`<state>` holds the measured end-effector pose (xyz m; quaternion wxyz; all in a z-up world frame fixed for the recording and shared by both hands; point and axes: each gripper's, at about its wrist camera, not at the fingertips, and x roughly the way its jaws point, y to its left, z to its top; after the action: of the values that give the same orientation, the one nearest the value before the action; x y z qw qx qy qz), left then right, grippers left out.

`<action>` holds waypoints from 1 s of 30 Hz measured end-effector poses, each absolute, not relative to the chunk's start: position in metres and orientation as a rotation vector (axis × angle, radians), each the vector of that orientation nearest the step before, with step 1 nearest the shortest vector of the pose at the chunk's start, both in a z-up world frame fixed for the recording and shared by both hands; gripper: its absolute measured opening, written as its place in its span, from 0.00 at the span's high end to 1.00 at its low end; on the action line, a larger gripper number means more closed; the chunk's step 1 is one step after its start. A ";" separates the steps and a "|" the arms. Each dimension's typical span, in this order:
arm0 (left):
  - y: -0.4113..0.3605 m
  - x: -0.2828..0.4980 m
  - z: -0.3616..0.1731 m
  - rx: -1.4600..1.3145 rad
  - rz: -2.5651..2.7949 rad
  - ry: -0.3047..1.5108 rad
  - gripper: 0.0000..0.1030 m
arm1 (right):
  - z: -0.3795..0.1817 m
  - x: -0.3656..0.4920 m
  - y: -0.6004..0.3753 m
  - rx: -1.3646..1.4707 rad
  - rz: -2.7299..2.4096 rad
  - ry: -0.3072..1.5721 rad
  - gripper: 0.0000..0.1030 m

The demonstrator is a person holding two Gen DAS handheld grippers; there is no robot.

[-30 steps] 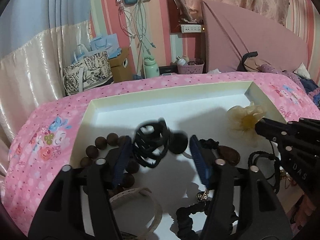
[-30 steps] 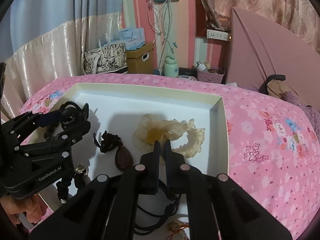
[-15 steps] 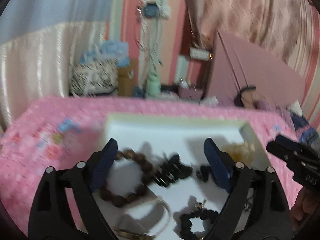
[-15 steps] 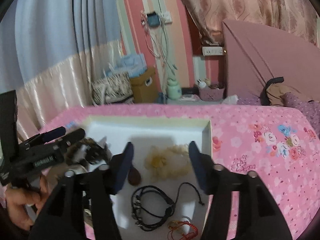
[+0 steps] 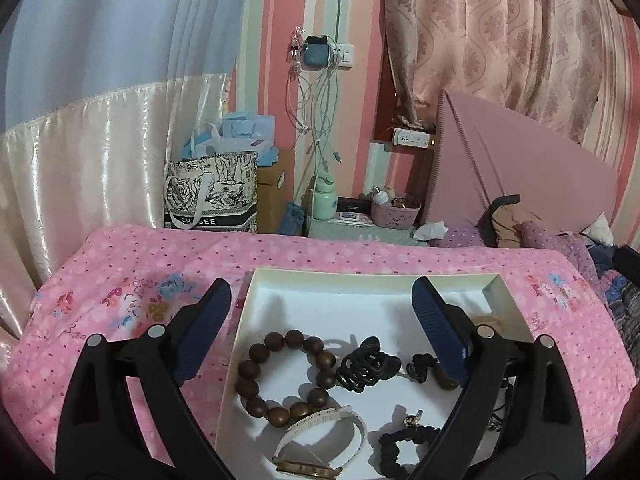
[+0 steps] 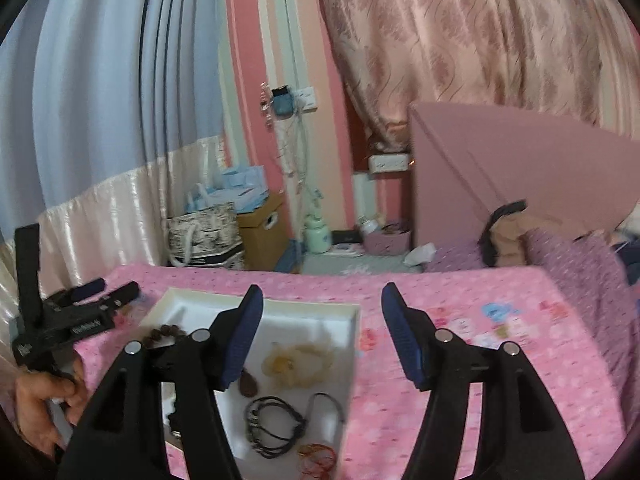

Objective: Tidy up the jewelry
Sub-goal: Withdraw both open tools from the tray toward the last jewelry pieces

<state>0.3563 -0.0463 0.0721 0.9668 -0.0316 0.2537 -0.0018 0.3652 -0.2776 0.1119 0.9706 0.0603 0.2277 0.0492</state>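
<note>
Both grippers have been lifted off the white tray (image 5: 246,344) on the pink bedspread (image 5: 132,276). Nothing is held: the left gripper (image 5: 322,332) and right gripper (image 6: 322,330) are opening, jaws wide. Near the tray's left edge the bead bracelet (image 5: 286,378) is seen, the black claw clip (image 5: 366,368), released, touching it.

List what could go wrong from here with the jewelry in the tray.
1. The black claw clip lies touching the wooden bead bracelet; picking up one could drag the other along.
2. The white-strapped watch overlaps the bracelet's near beads, so lifting either may disturb both.
3. The black cord bracelets lie in tangled loops and could snag on a finger of the right hand-held gripper.
</note>
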 end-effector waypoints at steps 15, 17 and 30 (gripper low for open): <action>-0.076 0.269 0.097 0.012 -0.053 0.466 0.10 | 0.055 0.263 -0.306 0.119 0.056 0.581 0.38; -0.086 0.249 0.073 0.033 -0.054 0.517 0.10 | 0.045 0.255 -0.309 0.136 0.062 0.599 0.38; -0.132 0.202 -0.031 0.001 -0.136 0.755 0.10 | -0.009 0.247 -0.286 0.119 0.128 0.712 0.39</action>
<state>0.2022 -0.1319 -0.0309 0.9274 0.0003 0.3682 -0.0662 0.2469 -0.2860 -0.0089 0.9335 0.0583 0.3481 0.0626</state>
